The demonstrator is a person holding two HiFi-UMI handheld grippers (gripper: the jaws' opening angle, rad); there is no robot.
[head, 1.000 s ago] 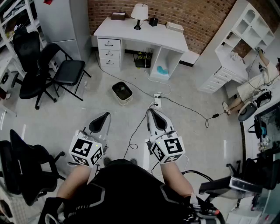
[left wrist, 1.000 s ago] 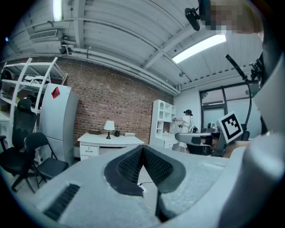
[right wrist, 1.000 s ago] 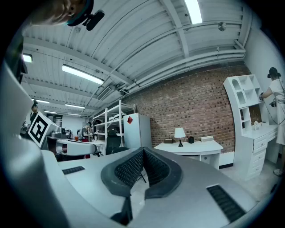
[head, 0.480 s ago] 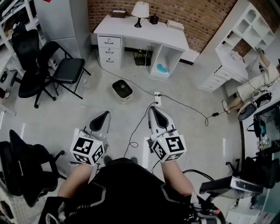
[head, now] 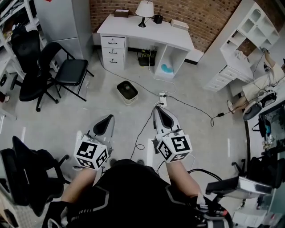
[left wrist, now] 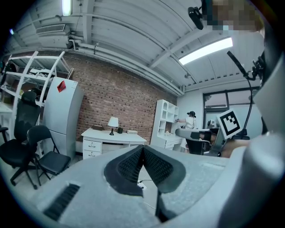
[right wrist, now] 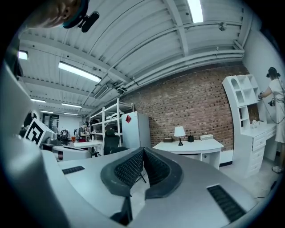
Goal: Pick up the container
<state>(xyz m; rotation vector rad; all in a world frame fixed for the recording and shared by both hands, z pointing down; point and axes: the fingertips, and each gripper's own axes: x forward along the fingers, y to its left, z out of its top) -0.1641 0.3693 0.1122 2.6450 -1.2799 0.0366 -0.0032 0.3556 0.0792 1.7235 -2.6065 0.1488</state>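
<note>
- Jaws of the left gripper [left wrist: 142, 151] and the right gripper [right wrist: 144, 152]: shut on both, the ribbed pads meeting, with nothing between them.
- Container [head: 127, 91]: small and pale with a dark top. It stands upright on the floor [head: 67, 118], ahead of both grippers and roughly between their lines. It is apart from both and touched by neither.
- Socket strip [head: 163, 95]: white, lying on the floor just to the right of the container, near the tip of the right gripper in the head view.
- Desk [head: 147, 33]: white, with drawers at its left end. It stands beyond the container against the brick wall [head: 200, 13], and a lamp [head: 144, 10] stands on its top.
- Chair [head: 67, 71]: black, to the left of the container and well apart from it.
- Grippers: held side by side above the floor, both pointing toward the desk.
</note>
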